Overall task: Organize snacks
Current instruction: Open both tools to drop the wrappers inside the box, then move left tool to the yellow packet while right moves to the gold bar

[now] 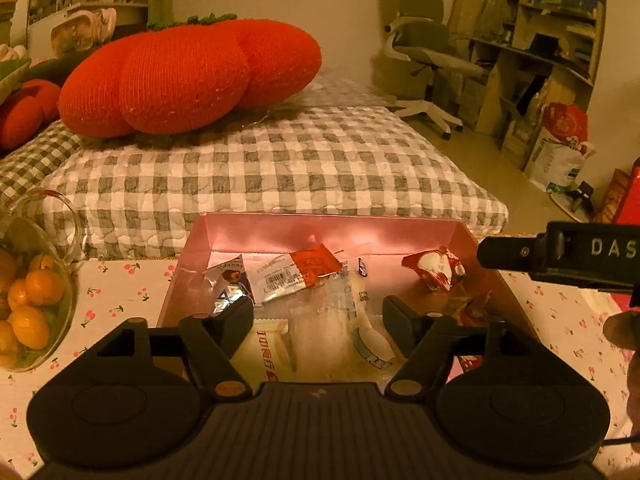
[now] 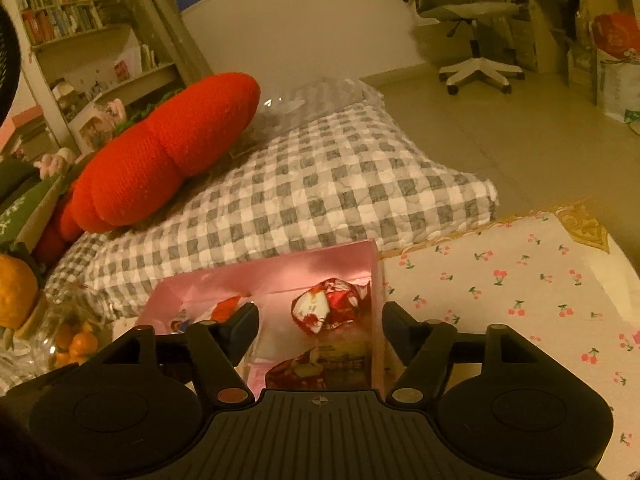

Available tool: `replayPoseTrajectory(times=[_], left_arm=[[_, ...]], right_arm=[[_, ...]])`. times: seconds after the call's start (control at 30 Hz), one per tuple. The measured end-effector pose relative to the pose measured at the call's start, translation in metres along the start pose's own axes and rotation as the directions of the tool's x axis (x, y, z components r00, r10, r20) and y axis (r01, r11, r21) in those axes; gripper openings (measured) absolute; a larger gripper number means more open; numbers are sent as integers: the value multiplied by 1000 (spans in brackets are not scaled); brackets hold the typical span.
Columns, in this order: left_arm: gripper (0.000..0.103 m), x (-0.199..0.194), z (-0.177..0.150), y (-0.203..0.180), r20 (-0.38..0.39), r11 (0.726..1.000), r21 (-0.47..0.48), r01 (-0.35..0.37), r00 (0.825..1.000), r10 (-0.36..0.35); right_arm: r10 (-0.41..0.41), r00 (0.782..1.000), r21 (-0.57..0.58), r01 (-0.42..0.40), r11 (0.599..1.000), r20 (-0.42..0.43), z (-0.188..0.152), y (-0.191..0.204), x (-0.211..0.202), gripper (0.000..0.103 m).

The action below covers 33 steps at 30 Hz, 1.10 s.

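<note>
A pink box (image 1: 336, 226) stands on the cherry-print tablecloth (image 1: 120, 292) and holds several wrapped snacks: a red and silver packet (image 1: 296, 276), a white translucent packet (image 1: 340, 320), a small silver packet (image 1: 226, 280) and a red and white wrapped candy (image 1: 436, 270). My left gripper (image 1: 318, 312) is open and empty just above the box's near part. My right gripper (image 2: 320, 320) is open and empty above the box's right side (image 2: 376, 280), over the red and white candy (image 2: 328, 310). The right gripper's body also shows at the right of the left wrist view (image 1: 560, 256).
A glass bowl of small oranges (image 1: 28, 304) stands at the table's left. Behind the table lies a checked quilt (image 1: 280, 168) with a big red knitted cushion (image 1: 188, 76). An office chair (image 1: 424, 52) and shelves stand farther back. Tablecloth stretches right of the box (image 2: 520, 300).
</note>
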<state>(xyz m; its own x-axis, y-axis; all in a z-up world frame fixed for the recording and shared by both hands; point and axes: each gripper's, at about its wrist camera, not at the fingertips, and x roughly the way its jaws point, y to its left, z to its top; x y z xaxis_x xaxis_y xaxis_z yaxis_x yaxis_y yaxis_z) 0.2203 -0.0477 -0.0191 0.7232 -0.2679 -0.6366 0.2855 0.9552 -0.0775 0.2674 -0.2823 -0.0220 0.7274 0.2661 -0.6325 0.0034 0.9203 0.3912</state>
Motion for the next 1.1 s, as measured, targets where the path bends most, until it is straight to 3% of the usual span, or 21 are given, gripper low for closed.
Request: replayPoseTrajectory(times=[0.77, 1.1], left_arm=[[102, -71, -24, -2, -3, 999, -39, 22, 1000, -22], [102, -98, -46, 5, -35, 999, -47, -11, 999, 9]], right_arm=[[6, 1000, -51, -7, 999, -19, -23, 13, -79, 84], [-3, 999, -130, -2, 992, -32, -47, 36, -111, 90]])
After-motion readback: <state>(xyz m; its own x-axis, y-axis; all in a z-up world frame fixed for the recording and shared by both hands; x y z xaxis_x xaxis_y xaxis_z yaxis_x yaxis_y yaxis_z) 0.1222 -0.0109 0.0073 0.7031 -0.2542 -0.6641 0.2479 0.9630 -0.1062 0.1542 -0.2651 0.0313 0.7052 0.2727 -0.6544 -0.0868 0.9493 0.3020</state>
